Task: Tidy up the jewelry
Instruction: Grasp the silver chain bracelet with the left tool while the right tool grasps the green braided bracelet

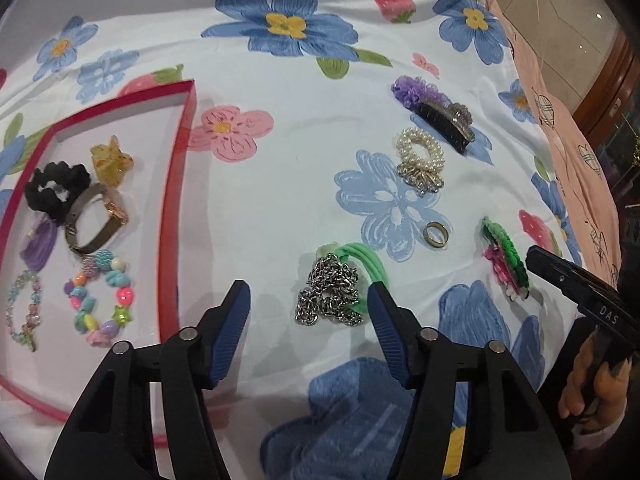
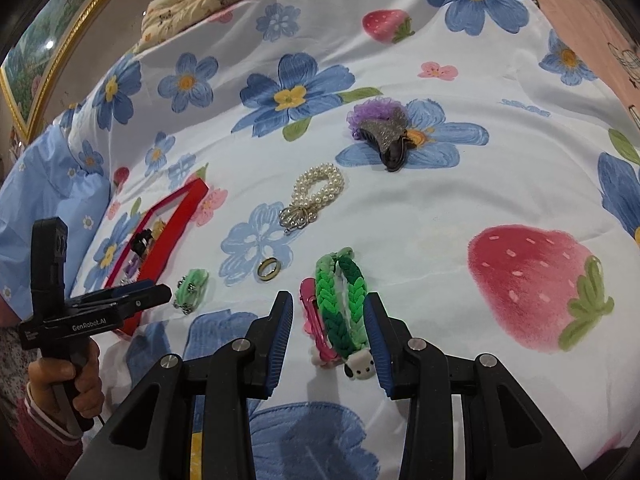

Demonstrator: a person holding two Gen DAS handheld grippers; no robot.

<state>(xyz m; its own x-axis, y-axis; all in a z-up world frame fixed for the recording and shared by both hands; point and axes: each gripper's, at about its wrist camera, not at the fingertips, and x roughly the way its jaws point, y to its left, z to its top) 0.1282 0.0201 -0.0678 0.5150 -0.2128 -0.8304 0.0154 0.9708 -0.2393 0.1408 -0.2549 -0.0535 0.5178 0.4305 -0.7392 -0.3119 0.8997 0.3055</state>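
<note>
Left gripper point(image 1: 310, 300) is released, straddling the silver chain point(image 1: 326, 294) w/ green hair tie point(image 1: 366, 264), on the bed at 3 o'clock of the red tray point(image 1: 176, 208). Chain: heavy-ish, limp, slippery; pinch mid-heap. Right gripper point(image 2: 328, 320) is released around the braided green band point(image 2: 340, 300); soft, light. Text: "GenRobot.AI", "DAS".

- The tray point(image 1: 182, 200) lies at the left on the bedsheet point(image 1: 304, 184), holding a scrunchie point(image 1: 56, 192), a watch point(image 1: 96, 220), a hair claw point(image 1: 110, 160) and two bead bracelets point(image 1: 100, 300).
- Right of the tray lies a chain point(image 1: 326, 292) on a hair tie point(image 1: 368, 268).
- Behind them lie a ring point(image 1: 436, 234), then a pearl bracelet point(image 1: 420, 156), then a hair clip point(image 1: 440, 114).
- Farthest right lies a braided band point(image 2: 340, 300).
</note>
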